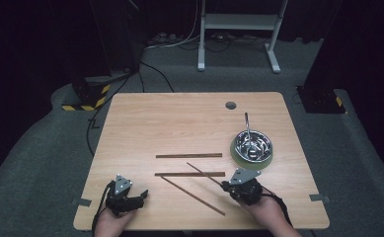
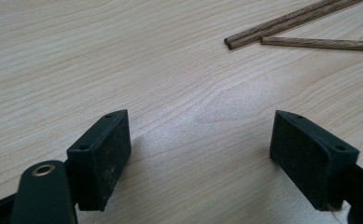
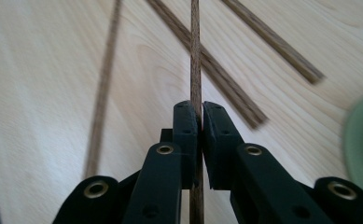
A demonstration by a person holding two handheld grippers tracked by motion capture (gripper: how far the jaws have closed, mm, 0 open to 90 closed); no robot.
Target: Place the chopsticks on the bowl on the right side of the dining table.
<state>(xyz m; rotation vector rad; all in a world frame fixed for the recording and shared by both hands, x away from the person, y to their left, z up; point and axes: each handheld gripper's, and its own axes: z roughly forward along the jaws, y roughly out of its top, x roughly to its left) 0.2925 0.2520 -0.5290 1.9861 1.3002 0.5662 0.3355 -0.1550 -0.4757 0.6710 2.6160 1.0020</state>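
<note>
My right hand-held gripper is clamped on one chopstick, which slants up and left from the jaws over the table. My left hand-held gripper sits near the front left edge, jaws wide with nothing between them. The back half of the table lies bare, open room for moving. Just right of my held stick stands the metal bowl on a green dish, close by. Three more chopsticks lie mid-table. In the right gripper view the far sticks are blurred and the dish is cut off.
</note>
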